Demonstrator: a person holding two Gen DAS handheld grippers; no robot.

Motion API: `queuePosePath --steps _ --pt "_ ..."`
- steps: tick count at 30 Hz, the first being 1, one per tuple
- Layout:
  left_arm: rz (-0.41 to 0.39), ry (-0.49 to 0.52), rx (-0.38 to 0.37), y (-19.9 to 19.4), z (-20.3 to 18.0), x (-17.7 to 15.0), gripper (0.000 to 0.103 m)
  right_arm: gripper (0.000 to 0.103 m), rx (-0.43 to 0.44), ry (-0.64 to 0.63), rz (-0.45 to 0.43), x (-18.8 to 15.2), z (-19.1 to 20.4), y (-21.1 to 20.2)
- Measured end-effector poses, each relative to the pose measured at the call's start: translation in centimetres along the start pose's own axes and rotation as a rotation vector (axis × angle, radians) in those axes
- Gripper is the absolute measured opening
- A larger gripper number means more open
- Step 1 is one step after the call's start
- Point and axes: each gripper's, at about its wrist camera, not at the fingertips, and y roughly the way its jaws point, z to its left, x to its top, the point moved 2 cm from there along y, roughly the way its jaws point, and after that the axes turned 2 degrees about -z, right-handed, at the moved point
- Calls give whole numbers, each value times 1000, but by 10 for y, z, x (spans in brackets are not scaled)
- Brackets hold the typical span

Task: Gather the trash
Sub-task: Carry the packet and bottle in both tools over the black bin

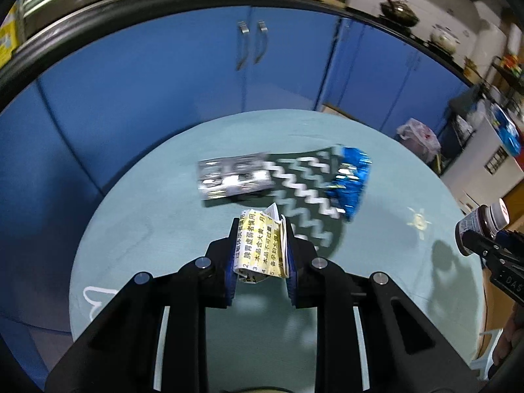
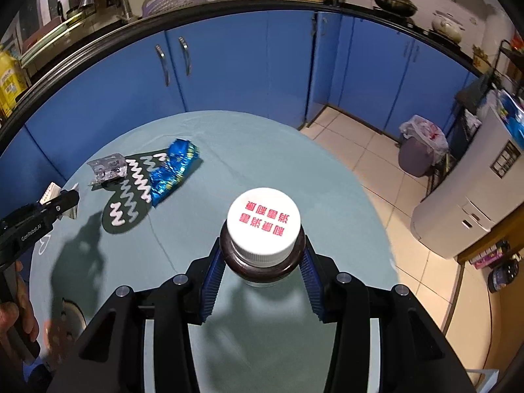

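While the left gripper point(image 1: 262, 245) pinches a crumpled yellow printed paper point(image 1: 262, 244) at lower centre, only the right view shows the right gripper point(image 2: 262, 255), tilted downward, clamping a white-capped brown bottle point(image 2: 263, 226).

My right gripper point(image 2: 263, 258) clamps a dark brown bottle point(image 2: 258, 267) by its neck, white cap point(image 2: 264, 226) facing me, above the teal round table point(image 2: 262, 150). At ten o'clock lie a blue foil wrapper point(image 2: 173, 170) and a silver blister pack point(image 2: 108, 167). My left gripper point(image 2: 64, 201) enters at nine o'clock, pinching folded paper point(image 2: 51, 192).
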Motion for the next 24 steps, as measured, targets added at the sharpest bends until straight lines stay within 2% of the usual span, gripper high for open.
queuePosePath --steps 14,24 --pt "-9 164 -95 -35 -107 -15 24 44 -50 112 -42 -44 -73 -60" --pt "-3 305 -180 -52 -197 -34 24 44 -103 214 -57 -84 -136 -94"
